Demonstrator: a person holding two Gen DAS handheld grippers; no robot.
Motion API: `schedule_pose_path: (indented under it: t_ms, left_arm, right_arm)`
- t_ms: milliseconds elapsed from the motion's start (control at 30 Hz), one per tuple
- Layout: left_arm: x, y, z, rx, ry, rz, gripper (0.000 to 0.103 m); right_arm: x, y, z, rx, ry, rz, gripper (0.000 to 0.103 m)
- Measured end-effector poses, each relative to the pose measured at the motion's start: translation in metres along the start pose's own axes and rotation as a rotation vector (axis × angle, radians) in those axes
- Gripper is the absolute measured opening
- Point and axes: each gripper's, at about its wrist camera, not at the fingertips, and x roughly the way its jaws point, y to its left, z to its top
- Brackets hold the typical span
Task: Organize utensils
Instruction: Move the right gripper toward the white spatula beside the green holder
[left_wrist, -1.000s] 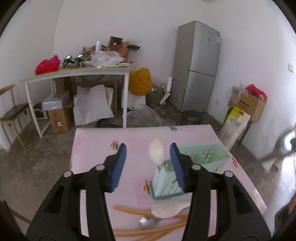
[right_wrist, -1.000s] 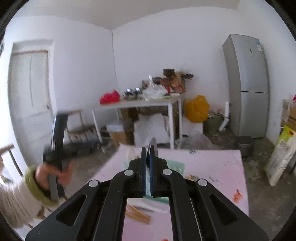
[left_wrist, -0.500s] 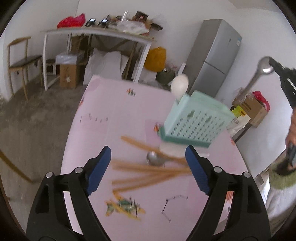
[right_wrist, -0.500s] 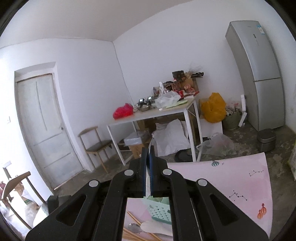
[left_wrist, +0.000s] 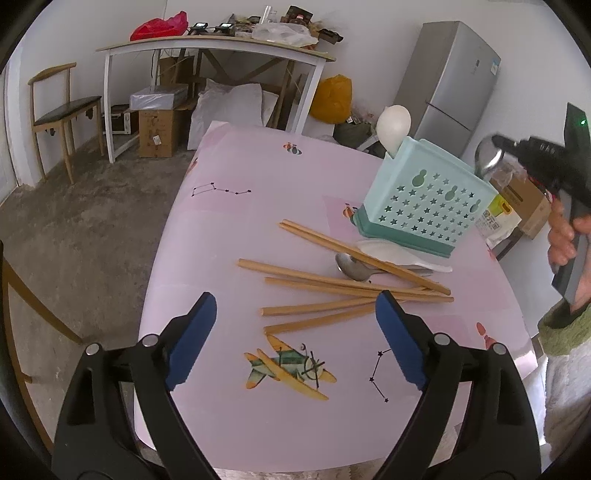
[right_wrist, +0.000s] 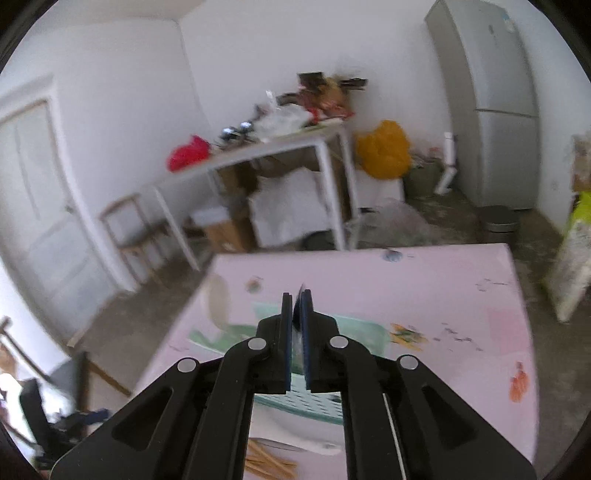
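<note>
A teal star-holed utensil basket (left_wrist: 424, 201) stands on the pink table (left_wrist: 229, 206) with a white spoon (left_wrist: 393, 127) upright in it. In front of it lie several wooden chopsticks (left_wrist: 332, 284), a metal spoon (left_wrist: 354, 266) and a white ladle (left_wrist: 399, 254). My left gripper (left_wrist: 295, 338) is open and empty, low over the table just before the chopsticks. My right gripper (right_wrist: 296, 306) is shut on a metal spoon (left_wrist: 487, 158) and holds it above the basket (right_wrist: 332, 328).
A white side table (left_wrist: 207, 48) with clutter, a wooden chair (left_wrist: 62, 110), boxes and sacks stand beyond the table. A grey fridge (left_wrist: 450, 85) is at the back right. A plane picture (left_wrist: 288, 369) is printed on the cloth near me.
My left gripper has pulled back from the basket, opened wide and come down toward the chopsticks. My right gripper, holding the metal spoon, has swung in over the basket.
</note>
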Motion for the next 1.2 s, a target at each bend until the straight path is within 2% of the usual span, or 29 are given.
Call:
schedule_pose_path:
  t_ms: [33,133,167,300,333,467,633,733,833,1067,1200]
  left_arm:
    - [-0.001,0.001,-0.001,0.001,0.002,0.000,0.087]
    - [0.005,0.006,0.002,0.005,0.021,0.005,0.090]
    - [0.008,0.008,0.006,0.008,0.028,0.012,0.090]
    - [0.011,0.011,0.009,0.005,0.038,0.037,0.091]
    - [0.010,0.012,0.010,0.006,0.028,0.017,0.092]
    - [0.007,0.017,0.012,0.012,0.014,0.028,0.095]
    - [0.010,0.020,0.012,-0.012,0.023,-0.020,0.095]
    - [0.014,0.023,0.011,-0.047,0.031,-0.070,0.095]
    - [0.018,0.024,0.010,-0.063,0.031,-0.093,0.095]
    - [0.030,0.014,0.022,-0.004,-0.001,-0.142,0.095]
    - [0.038,-0.006,0.036,0.114,-0.029,-0.125,0.095]
  right_arm:
    - [-0.002,0.001,-0.002,-0.004,0.000,-0.010,0.010]
    - [-0.020,0.001,-0.003,-0.004,-0.050,-0.063,0.042]
    - [-0.026,0.002,-0.004,-0.006,-0.071,-0.079,0.045]
    - [-0.059,0.006,-0.003,-0.001,-0.147,-0.125,0.046]
    - [-0.069,0.009,-0.005,-0.002,-0.166,-0.127,0.047]
    - [-0.088,0.023,-0.021,-0.027,-0.172,-0.112,0.052]
    - [-0.075,0.040,-0.059,-0.036,-0.050,-0.077,0.053]
    - [-0.051,0.045,-0.088,-0.012,0.059,-0.053,0.053]
    - [-0.033,0.047,-0.109,0.019,0.129,-0.033,0.053]
    - [-0.007,0.048,-0.138,0.059,0.214,-0.015,0.053]
    - [0.001,0.046,-0.143,0.084,0.231,0.004,0.053]
